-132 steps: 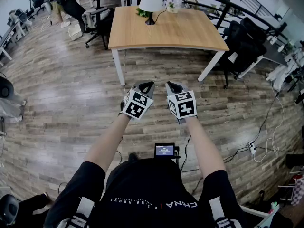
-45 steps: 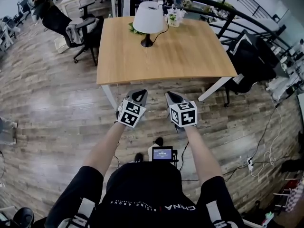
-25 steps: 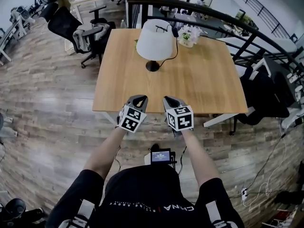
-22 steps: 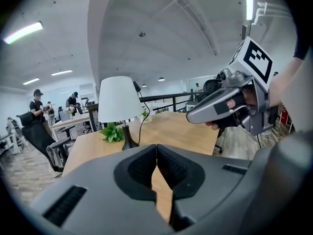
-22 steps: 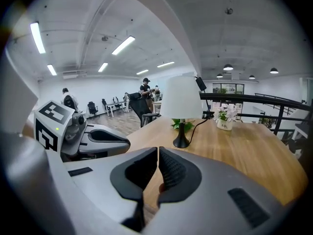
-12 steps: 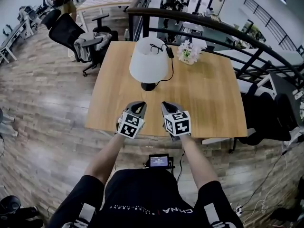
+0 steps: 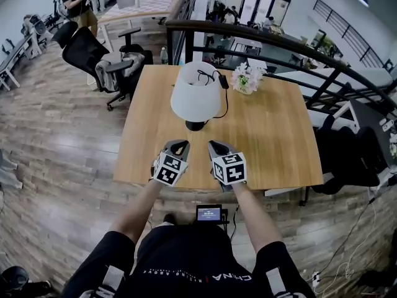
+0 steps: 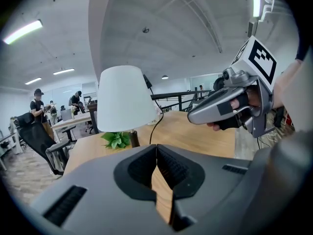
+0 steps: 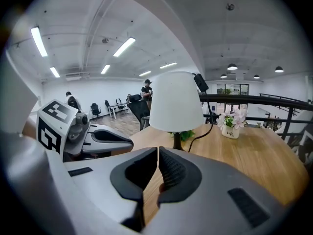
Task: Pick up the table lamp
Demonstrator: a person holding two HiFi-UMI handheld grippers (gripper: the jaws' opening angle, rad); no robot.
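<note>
**Walk-up finished, lamp within reach but untouched**

Over the last few seconds the wooden table (image 7: 273,135) has gone from far off in the head view to directly beneath the grippers, so the approach looks complete and the grasp itself is what remains.

The left gripper (image 7: 178,145) is over the table's near edge with its pads clenched together and nothing between them. Its forearm is stretched forward, and the nose points ahead and slightly down.

Just beyond it, and a little to its right, the table lamp (image 7: 196,95) stands upright near the middle of the table. It has a white shade on a dark stem and base, and its black cord (image 7: 222,101) trails off behind. Neither gripper touches it.

The right gripper (image 7: 216,145) is just beside the left at the same forward, slightly downward tilt, with its jaws also closed and empty. Both would have to open before they could take the stem or base.

Further right, a small flower pot (image 7: 246,79) sits behind the lamp, apart from it.
</note>
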